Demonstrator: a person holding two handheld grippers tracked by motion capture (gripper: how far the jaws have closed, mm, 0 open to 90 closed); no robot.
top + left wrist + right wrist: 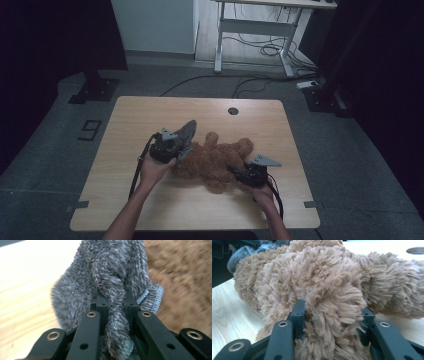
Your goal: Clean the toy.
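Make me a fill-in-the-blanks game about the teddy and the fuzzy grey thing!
1. The left tool is shut on a fuzzy ____ cloth.
2. The right tool is clamped on the brown ____.
3. The teddy lies on a ____ table.

Missing words: grey; teddy; wooden

Brown teddy bear [220, 157], grey cloth [186, 131]

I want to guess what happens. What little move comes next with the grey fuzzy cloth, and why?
Probably lower the grey cloth onto the teddy bear. The left gripper pinches a fold of it right beside the bear, while the right gripper holds a bear limb steady.
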